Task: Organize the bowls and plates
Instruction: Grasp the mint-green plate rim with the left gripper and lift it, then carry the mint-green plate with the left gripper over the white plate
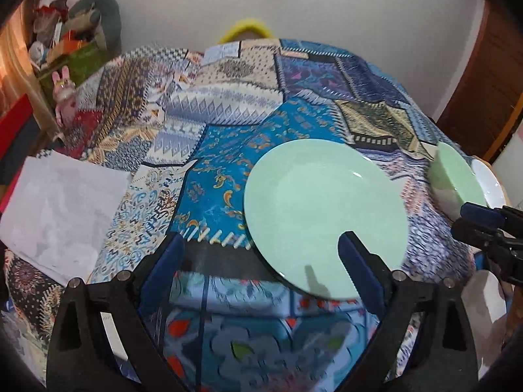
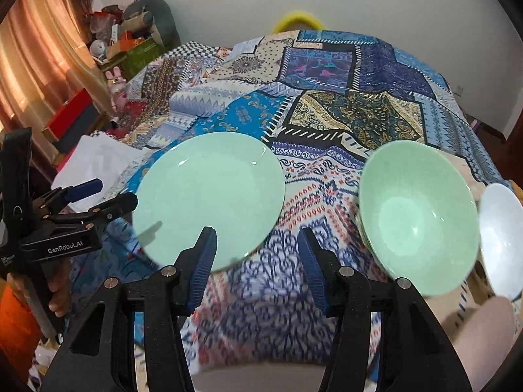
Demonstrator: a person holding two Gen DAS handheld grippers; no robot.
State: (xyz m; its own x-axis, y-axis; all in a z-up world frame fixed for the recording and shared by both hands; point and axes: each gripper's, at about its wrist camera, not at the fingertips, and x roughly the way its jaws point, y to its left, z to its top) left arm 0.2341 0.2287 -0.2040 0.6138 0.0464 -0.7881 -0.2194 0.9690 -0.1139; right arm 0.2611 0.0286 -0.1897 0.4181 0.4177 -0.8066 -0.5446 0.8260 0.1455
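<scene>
Both claws hang spread with nothing between their pads: left claw point(image 1: 258, 261) with the green plate point(image 1: 327, 215) ahead to its right, right claw point(image 2: 258, 261) between plate point(image 2: 209, 199) and green bowl point(image 2: 418, 215), white dish point(image 2: 500, 238) beyond. Nothing is stacked yet; the patchwork cloth point(image 2: 327, 104) ahead lies free, its right edge close behind the dishes.

A pale green plate point(image 2: 209, 196) lies left on a patchwork cloth point(image 2: 327, 104). A green bowl point(image 2: 421, 219) sits right, a white bowl point(image 2: 501, 238) just beyond. The right gripper point(image 2: 258, 261) hangs open and empty, near.
</scene>
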